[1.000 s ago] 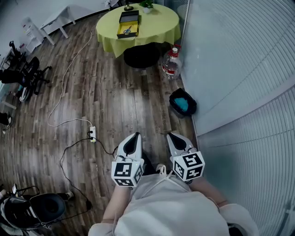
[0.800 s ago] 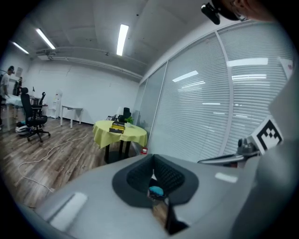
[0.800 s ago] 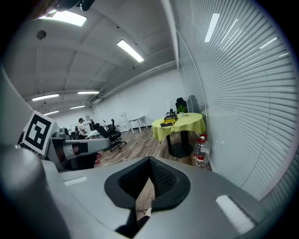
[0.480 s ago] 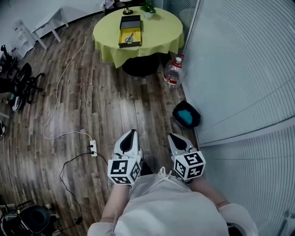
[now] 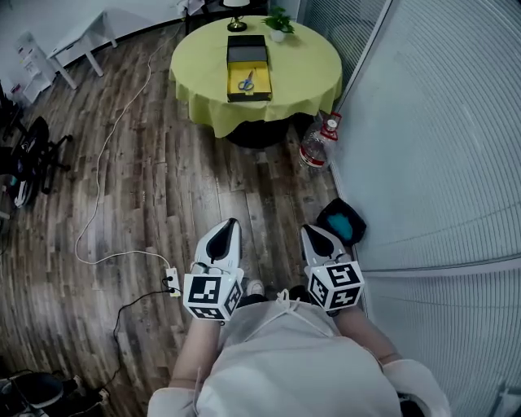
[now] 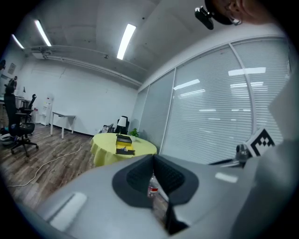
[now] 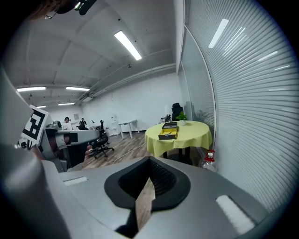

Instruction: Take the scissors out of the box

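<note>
Versus a second ago, the table point(image 5: 301, 73) sits larger and nearer the middle of the head view. The bottle point(image 5: 316, 145) and bin point(image 5: 343, 221) beside the table have slid down the frame, closer to us. Both grippers are held low in front of the body as before.

The left gripper point(image 5: 225, 238) has its jaws pressed together with nothing in them. The right gripper point(image 5: 317, 241) is the same, closed and empty. Both are well apart from the table.

The box point(image 5: 247, 54) lies open on the table, and the scissors point(image 5: 246, 81) are inside its yellow half. A plant point(image 5: 279, 20) stands on the table behind the box.

Only the head view shows the scissors clearly, plus the cable point(image 5: 106, 163) and power strip point(image 5: 172, 281) on the floor point(image 5: 163, 195), left of the table. The left gripper view adds the ceiling lights point(image 6: 126, 41) and shows the bottle through the slit of its jaws. The right gripper view adds desks with people point(image 7: 67, 122), far left of the table, and a chair point(image 7: 100, 142) between them and the table.

The floor is dark wood plank, and the table has a yellow cloth. Blinds point(image 5: 440, 147) run along the right of the table, with white walls behind it.
</note>
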### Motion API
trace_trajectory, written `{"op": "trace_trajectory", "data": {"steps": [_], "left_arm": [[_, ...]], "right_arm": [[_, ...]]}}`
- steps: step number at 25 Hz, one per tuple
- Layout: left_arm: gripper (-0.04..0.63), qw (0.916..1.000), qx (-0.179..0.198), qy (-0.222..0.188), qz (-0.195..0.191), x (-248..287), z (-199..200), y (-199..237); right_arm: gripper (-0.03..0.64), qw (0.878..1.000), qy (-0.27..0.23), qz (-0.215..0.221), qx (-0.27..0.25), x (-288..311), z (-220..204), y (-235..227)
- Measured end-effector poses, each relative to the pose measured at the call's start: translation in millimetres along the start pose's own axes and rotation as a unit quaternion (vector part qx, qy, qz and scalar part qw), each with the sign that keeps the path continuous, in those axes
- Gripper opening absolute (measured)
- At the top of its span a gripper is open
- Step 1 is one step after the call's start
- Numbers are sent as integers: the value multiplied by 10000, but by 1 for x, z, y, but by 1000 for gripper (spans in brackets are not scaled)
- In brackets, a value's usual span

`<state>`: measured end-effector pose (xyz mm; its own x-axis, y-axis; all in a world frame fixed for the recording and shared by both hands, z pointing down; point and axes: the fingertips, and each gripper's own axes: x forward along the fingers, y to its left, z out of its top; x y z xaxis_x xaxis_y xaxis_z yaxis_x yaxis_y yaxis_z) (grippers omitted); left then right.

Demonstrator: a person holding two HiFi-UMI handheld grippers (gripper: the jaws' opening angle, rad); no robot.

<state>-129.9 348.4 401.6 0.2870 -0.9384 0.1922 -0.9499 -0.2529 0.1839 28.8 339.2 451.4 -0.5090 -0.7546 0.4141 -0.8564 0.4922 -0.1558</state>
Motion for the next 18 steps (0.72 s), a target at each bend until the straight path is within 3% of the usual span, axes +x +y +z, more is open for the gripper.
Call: {"op": "trace_trajectory", "data": {"steps": [9,18], "left_arm": [[5,9996,-115,228,101,76,-4,53],[5,9985,-55,255,480,210,23,84]], "right_arm": [[-2,9999,138,20,-68,96,28,-25],[-2,9988,192,415,-189,216,84,-108]]}}
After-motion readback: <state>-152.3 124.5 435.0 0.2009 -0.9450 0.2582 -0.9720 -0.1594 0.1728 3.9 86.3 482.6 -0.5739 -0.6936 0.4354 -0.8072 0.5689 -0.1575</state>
